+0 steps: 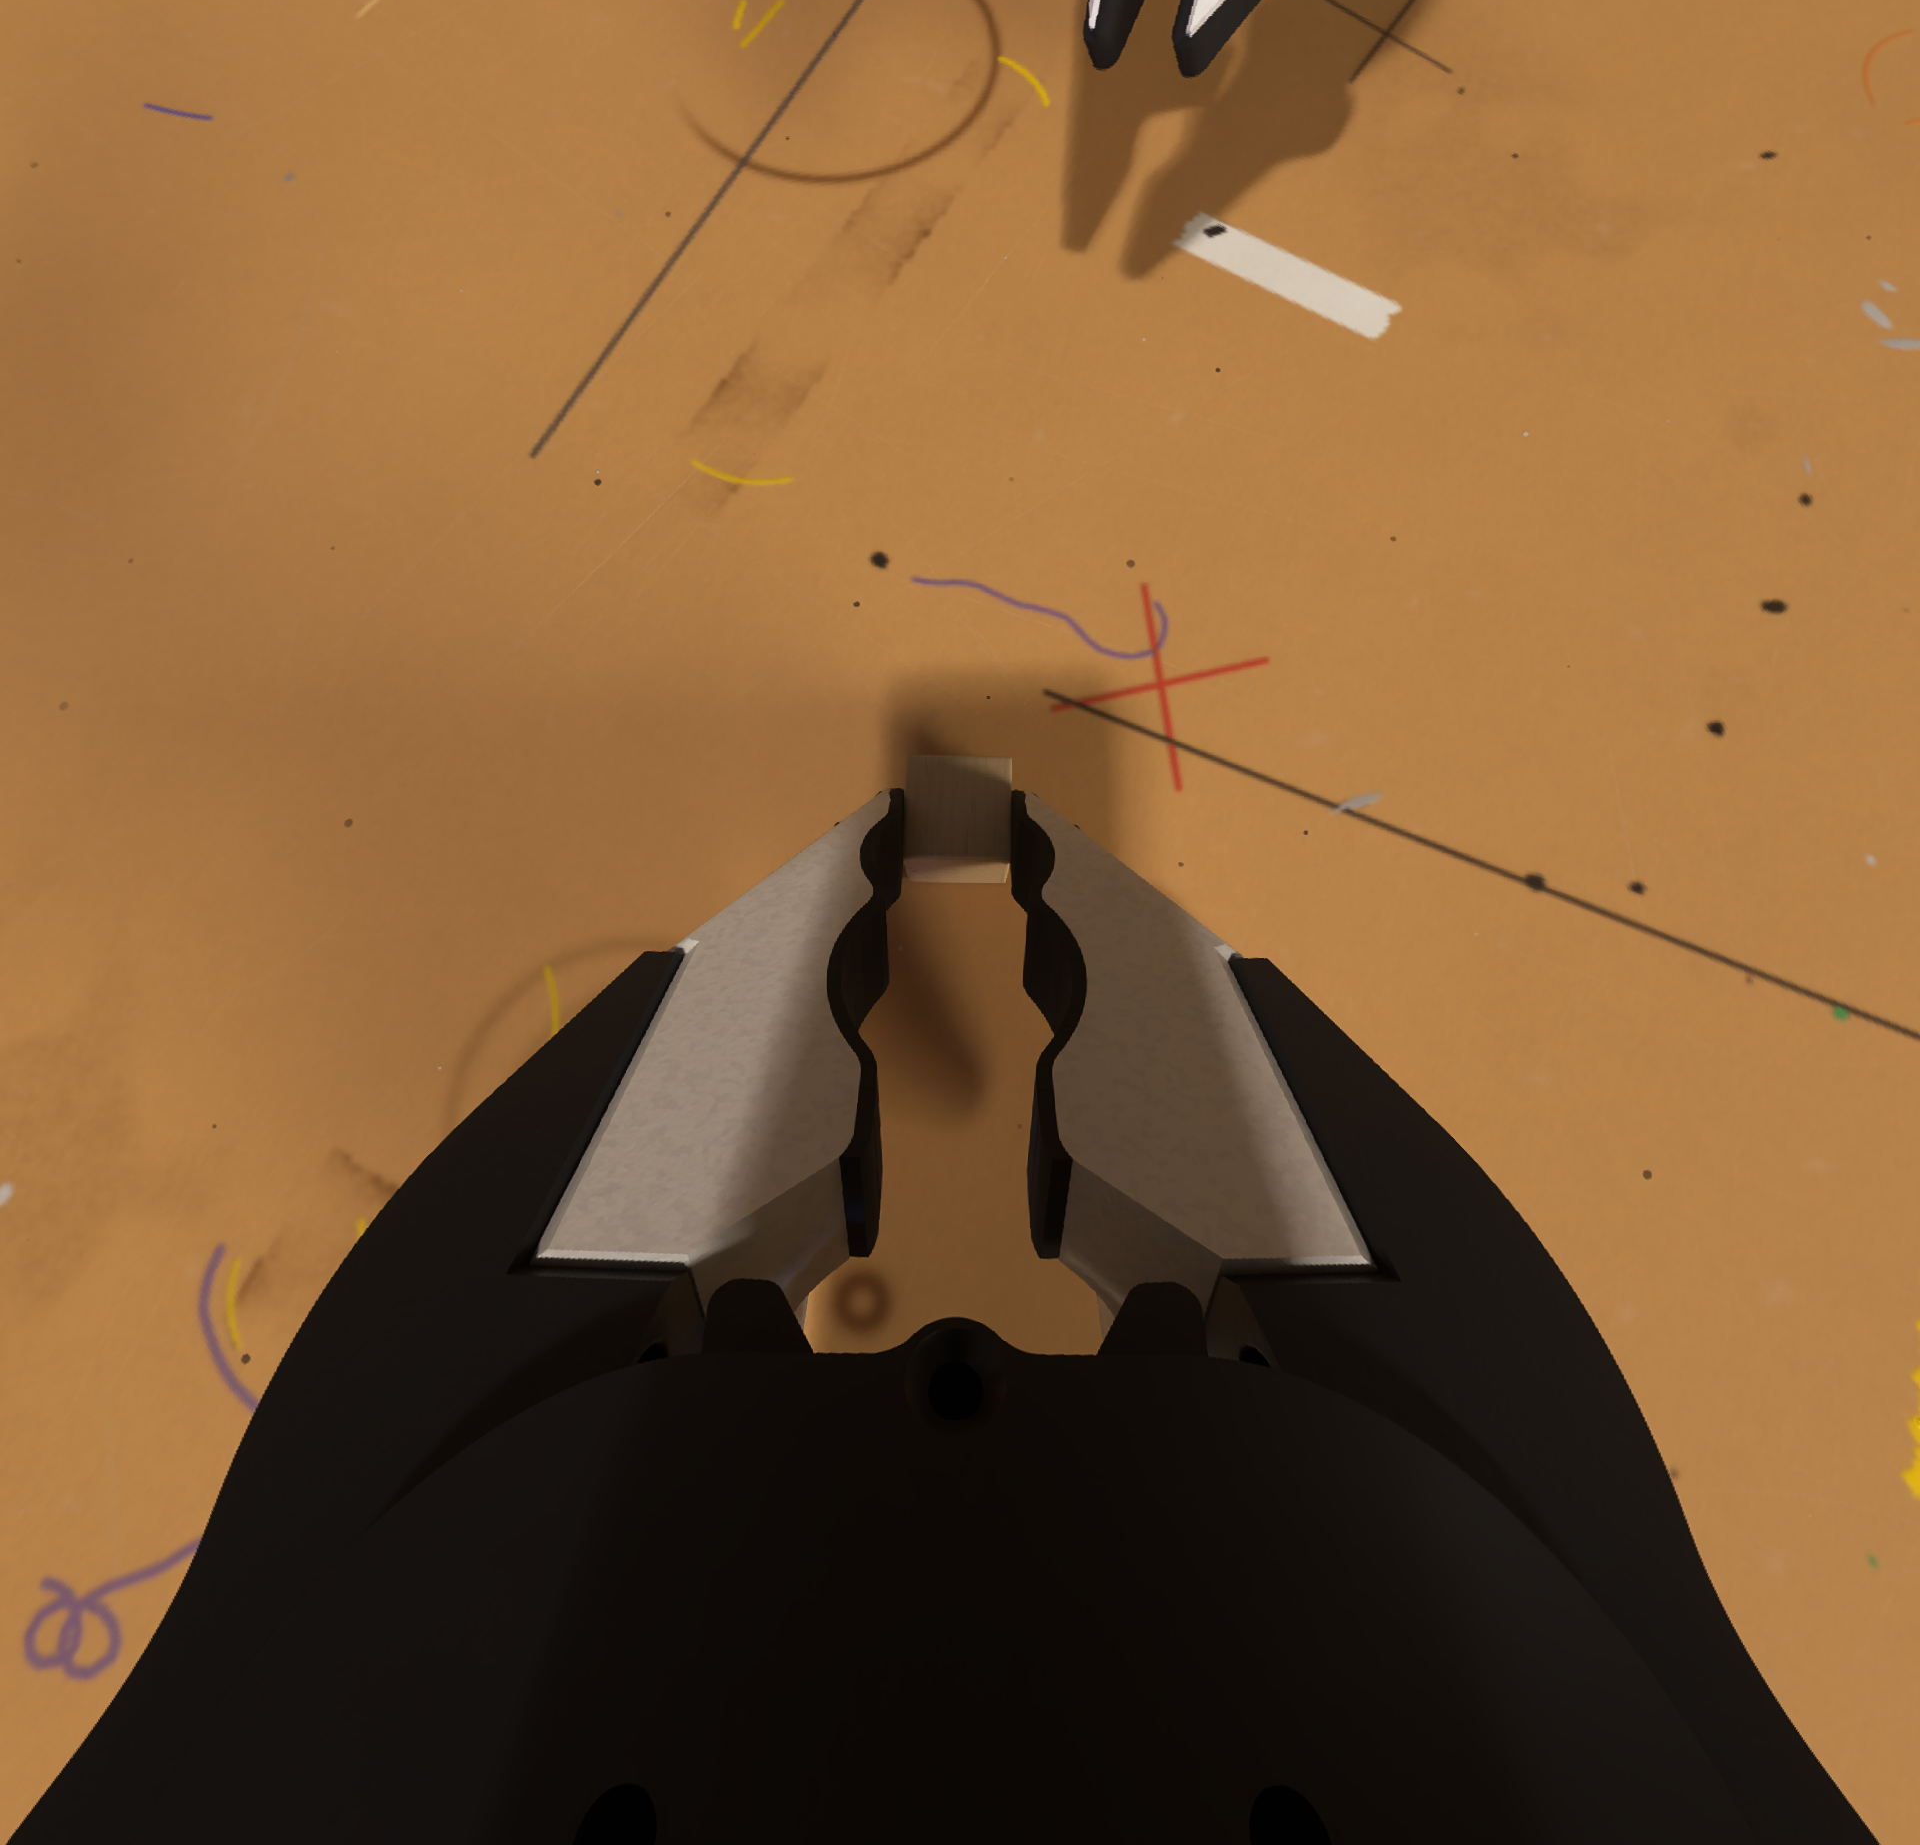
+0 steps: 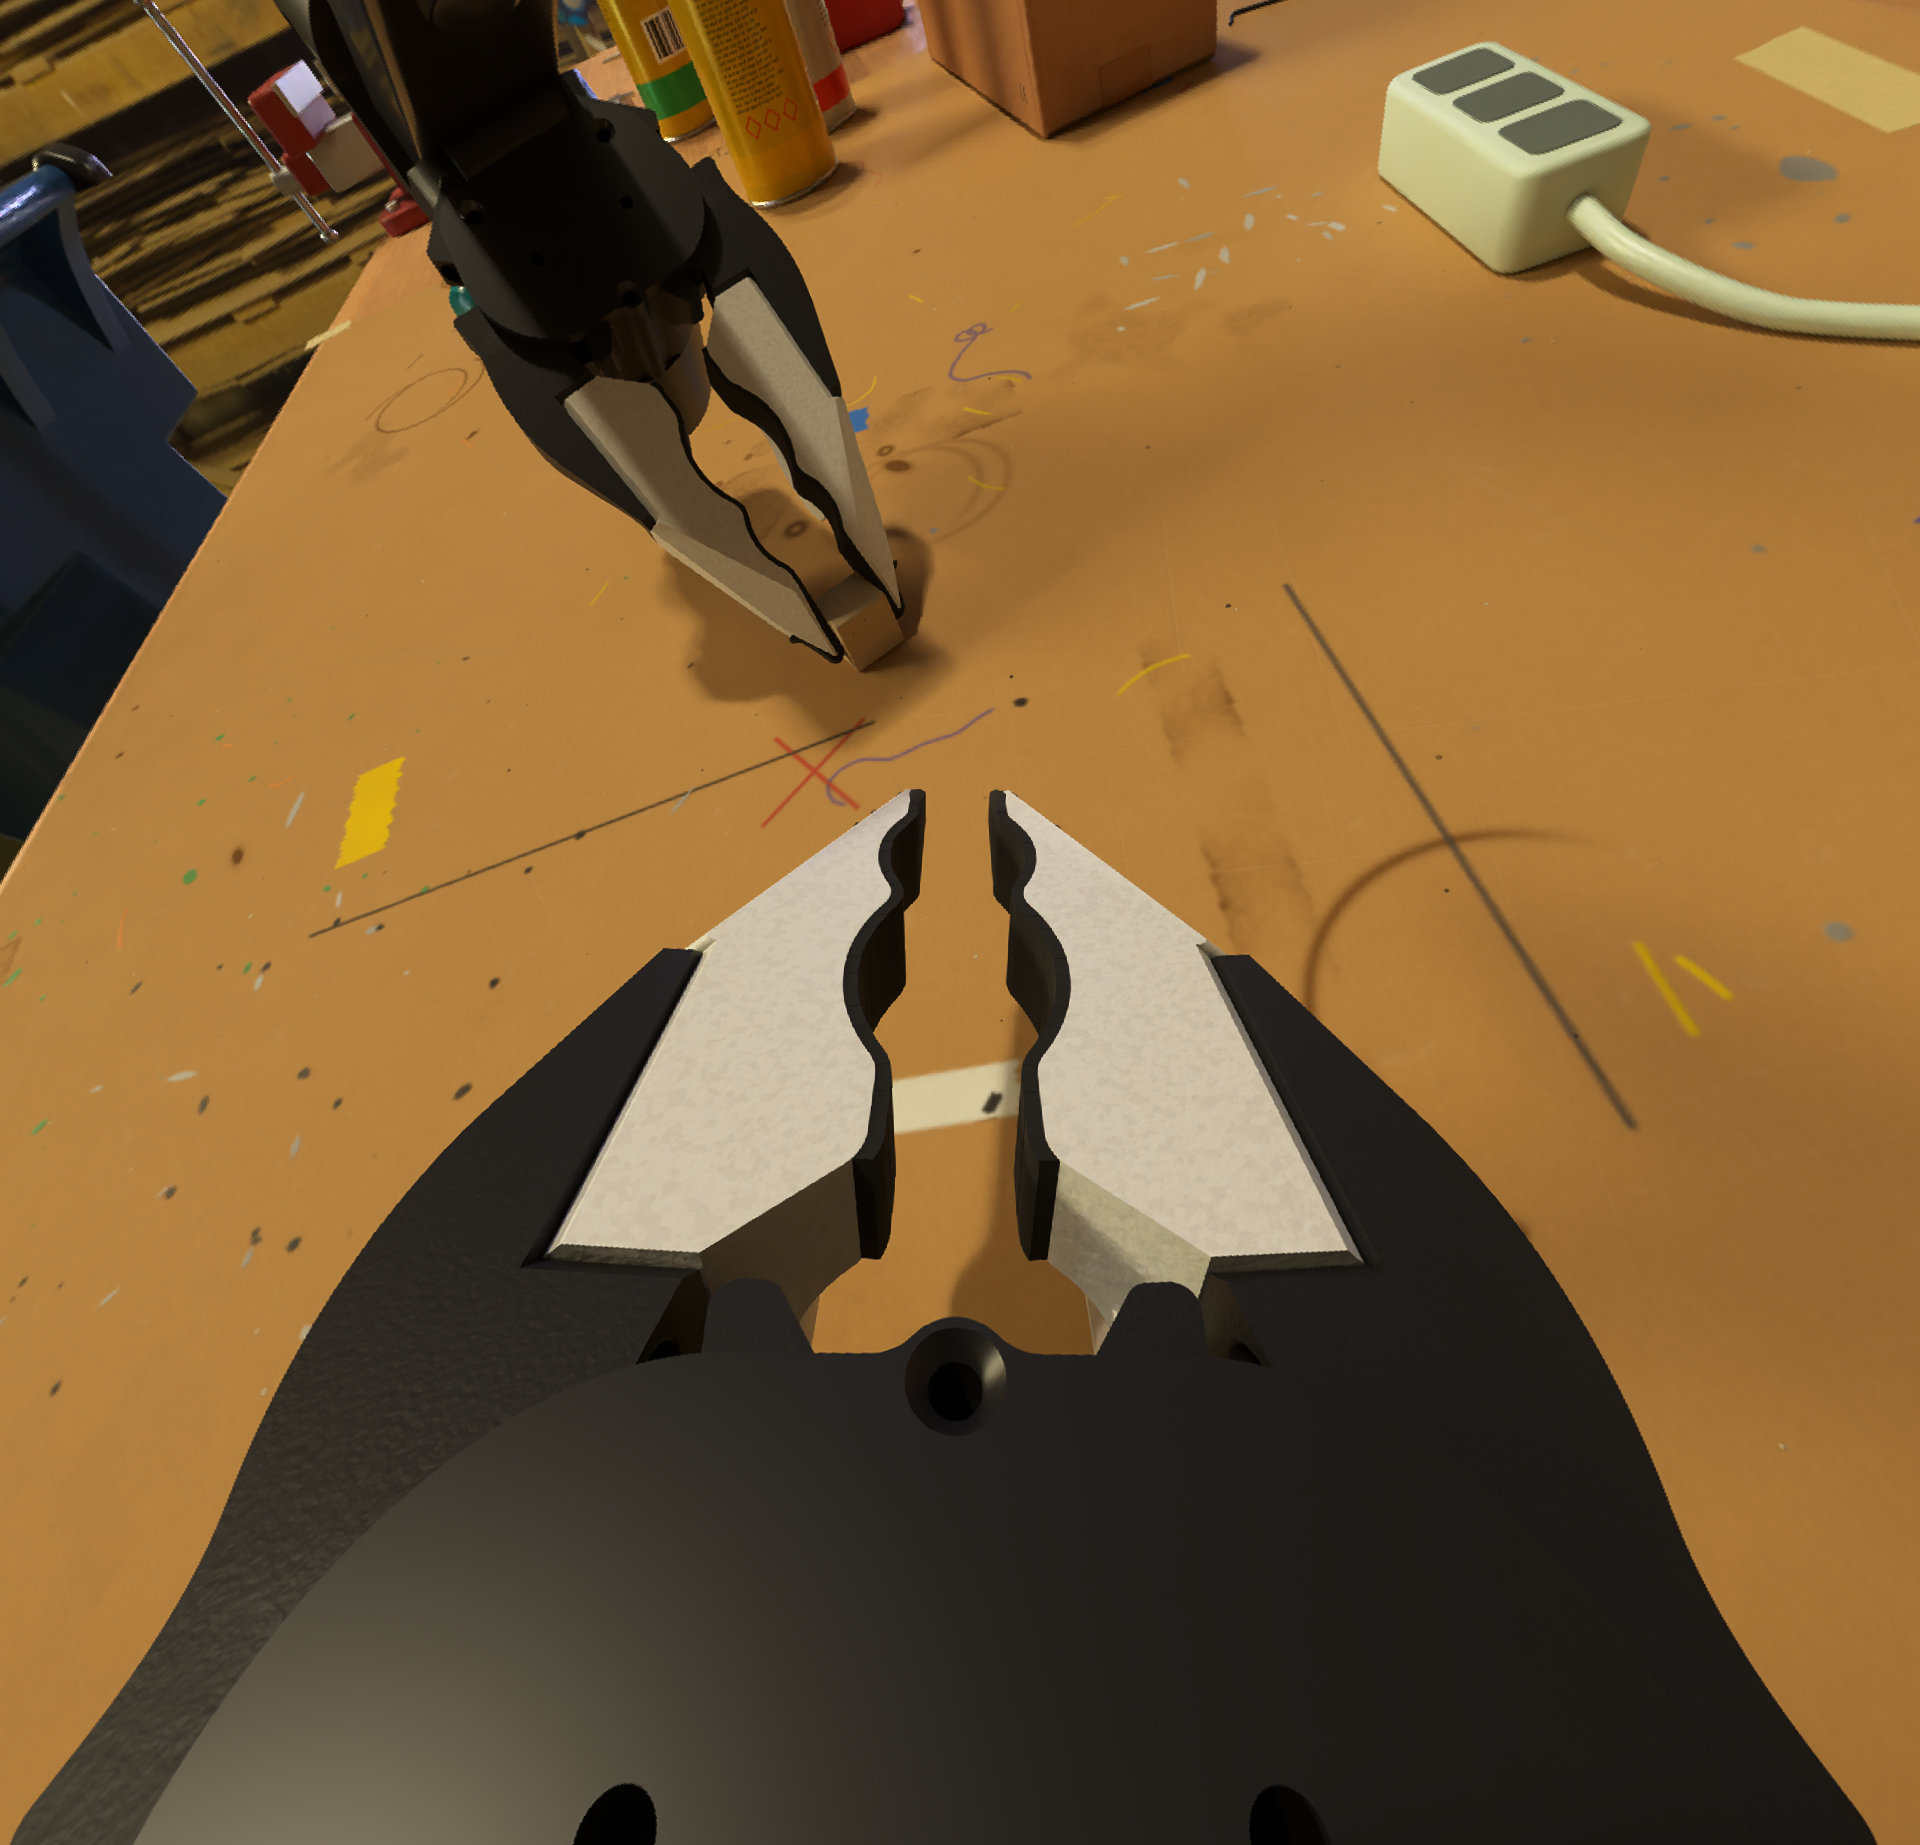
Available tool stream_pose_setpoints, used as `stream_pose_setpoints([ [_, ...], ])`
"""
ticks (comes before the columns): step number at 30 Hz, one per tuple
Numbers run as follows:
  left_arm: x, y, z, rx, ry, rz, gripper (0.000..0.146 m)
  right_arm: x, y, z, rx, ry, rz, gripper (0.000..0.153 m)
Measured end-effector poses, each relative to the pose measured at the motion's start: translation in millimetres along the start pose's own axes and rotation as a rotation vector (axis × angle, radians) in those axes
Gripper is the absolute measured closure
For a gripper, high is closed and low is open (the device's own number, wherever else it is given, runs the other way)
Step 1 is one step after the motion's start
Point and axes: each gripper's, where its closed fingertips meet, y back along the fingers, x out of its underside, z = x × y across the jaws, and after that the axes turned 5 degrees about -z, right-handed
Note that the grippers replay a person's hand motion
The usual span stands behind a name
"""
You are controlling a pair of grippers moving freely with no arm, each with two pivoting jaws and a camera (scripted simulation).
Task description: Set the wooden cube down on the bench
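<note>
A small pale wooden cube [image 1: 957,816] sits between the fingertips of my left gripper [image 1: 957,808], which is shut on it. In the right wrist view the cube [image 2: 871,627] is at or just above the orange-brown bench [image 2: 1351,507], with its shadow right under it; I cannot tell if it touches. The left gripper [image 2: 868,619] points steeply down there. My right gripper [image 2: 956,803] is empty, its jaws a narrow gap apart, hovering over the bench short of the cube. Its fingertips show at the top of the left wrist view [image 1: 1148,55].
A strip of white tape [image 1: 1286,274] lies on the bench under my right gripper. At the back stand yellow spray cans [image 2: 758,60], a cardboard box [image 2: 1070,19] and a cream power strip [image 2: 1512,148] with a cable. The bench's left edge [image 2: 156,673] drops off near a blue object.
</note>
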Motion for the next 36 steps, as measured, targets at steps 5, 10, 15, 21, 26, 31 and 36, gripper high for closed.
stream_pose_setpoints([
  [5, 1.3, 1.6, -4.8, 0.003, -0.002, 0.01, 0.126, 0.5, 0.9, 0.7, 0.042, 0.035, -0.001, 0.141],
  [10, 3.9, 4.7, -17.4, 0.004, -0.025, 0.024, 0.126, 15.5, 5.2, 11.5, 0.121, 0.049, 0.052, 0.138],
  [15, 2.7, 3.2, -32.9, 0.02, -0.037, 0.014, 0.127, 41.1, 14.7, 23.5, 0.229, 0.097, 0.169, 0.134],
  [21, 1.0, 4.1, -40.5, -0.005, -0.06, 0.016, 0.123, 50.1, 16.8, 26.5, 0.281, 0.13, 0.224, 0.133],
  [26, 1.9, 13.0, -39.4, -0.031, -0.065, 0.014, 0.121, 50.5, 11.2, 25.6, 0.277, 0.136, 0.231, 0.133],
  [31, 5.9, 15.6, -38.4, -0.05, -0.068, 0.023, 0.122, 53.0, 7.7, 26.8, 0.266, 0.147, 0.248, 0.133],
  [36, 5.1, 16.5, -41.5, -0.069, -0.095, 0.001, 0.122, 50.0, 8.6, 29.2, 0.265, 0.156, 0.226, 0.133],
])
